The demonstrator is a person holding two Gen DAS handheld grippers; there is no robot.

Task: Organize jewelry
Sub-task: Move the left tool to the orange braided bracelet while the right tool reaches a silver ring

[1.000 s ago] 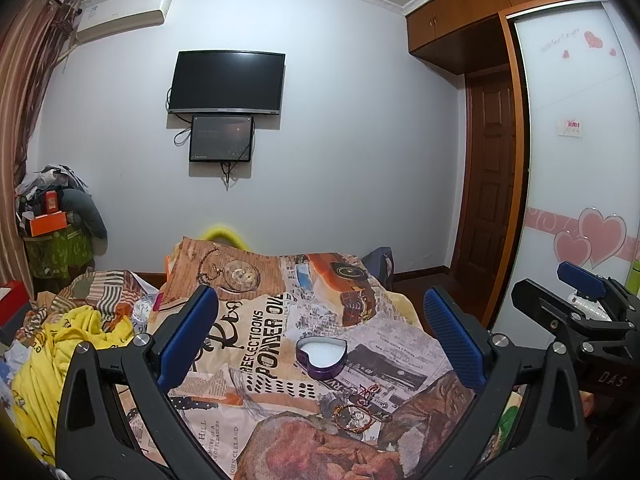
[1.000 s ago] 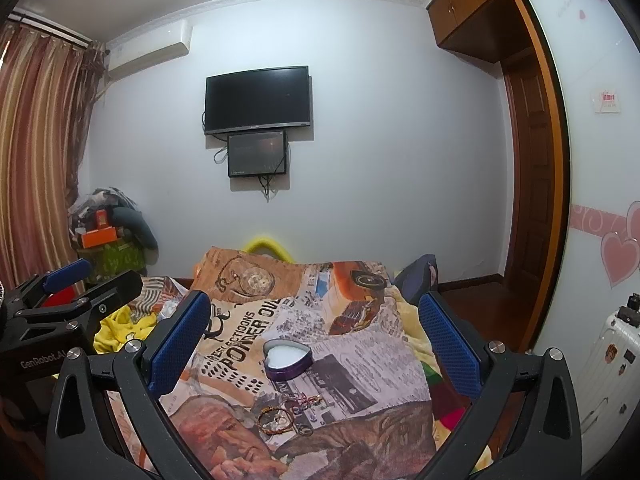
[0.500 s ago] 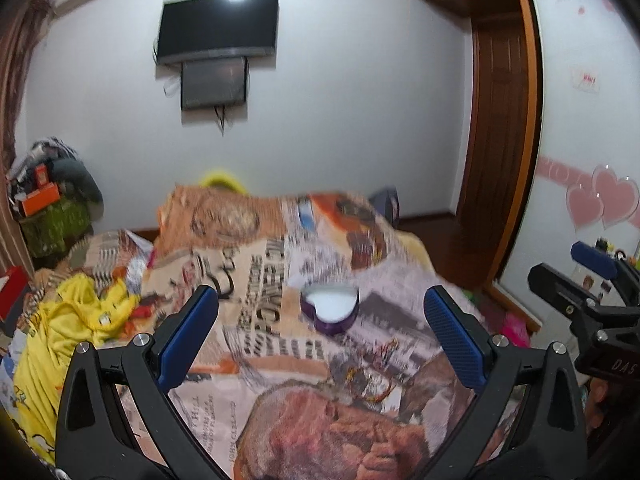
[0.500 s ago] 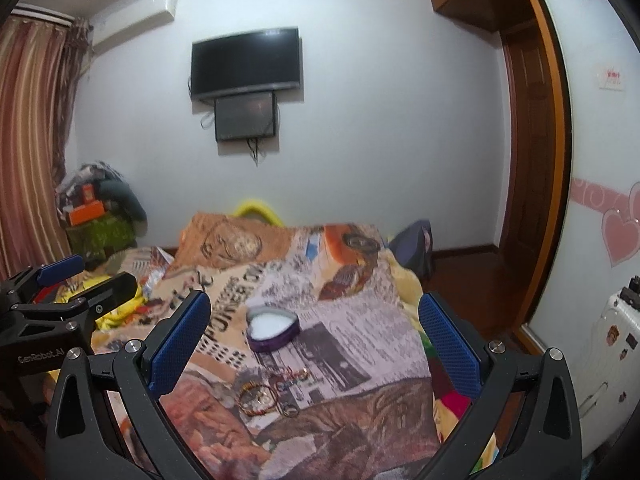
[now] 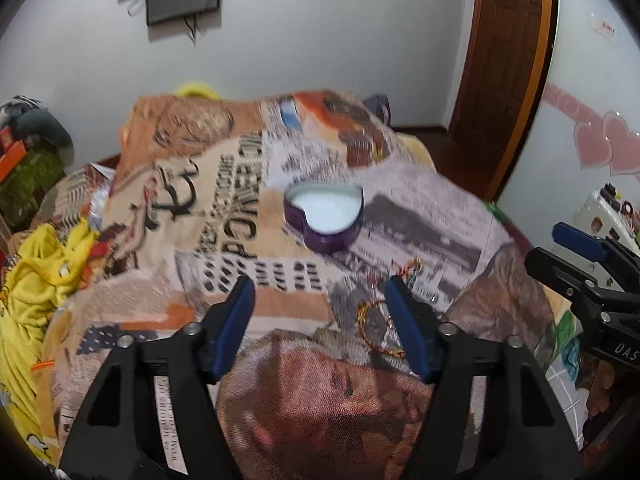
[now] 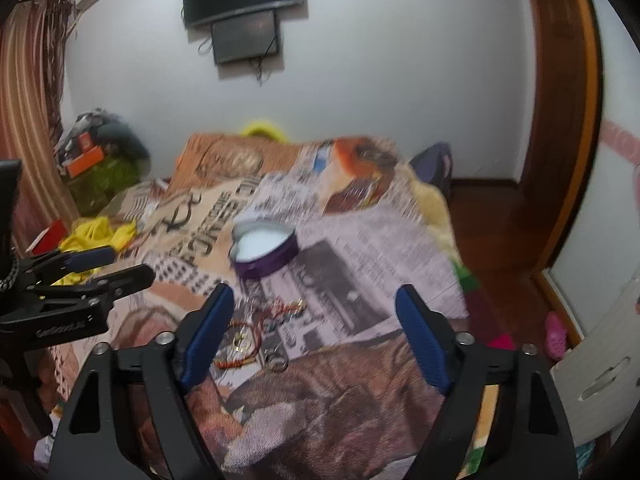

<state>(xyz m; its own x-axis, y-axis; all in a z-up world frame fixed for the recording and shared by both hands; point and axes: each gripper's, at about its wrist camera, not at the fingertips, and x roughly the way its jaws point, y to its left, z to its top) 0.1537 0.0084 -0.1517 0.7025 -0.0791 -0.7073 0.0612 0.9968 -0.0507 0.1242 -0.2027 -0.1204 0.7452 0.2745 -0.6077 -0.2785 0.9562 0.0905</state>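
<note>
Lying on printed bed cover (image 5: pixel 248 184): purple heart-shaped box (image 5: pixel 325 216), lidless, centre; bracelets (image 6: pixel 256 332) loose just nearer. Left gripper (image 5: pixel 320 316) and right gripper (image 6: pixel 314 328): jaws partly open, just narrowing, empty.

Heart box (image 5: pixel 325 216) (purple) on bedspread (image 5: pixel 224 184)
</note>
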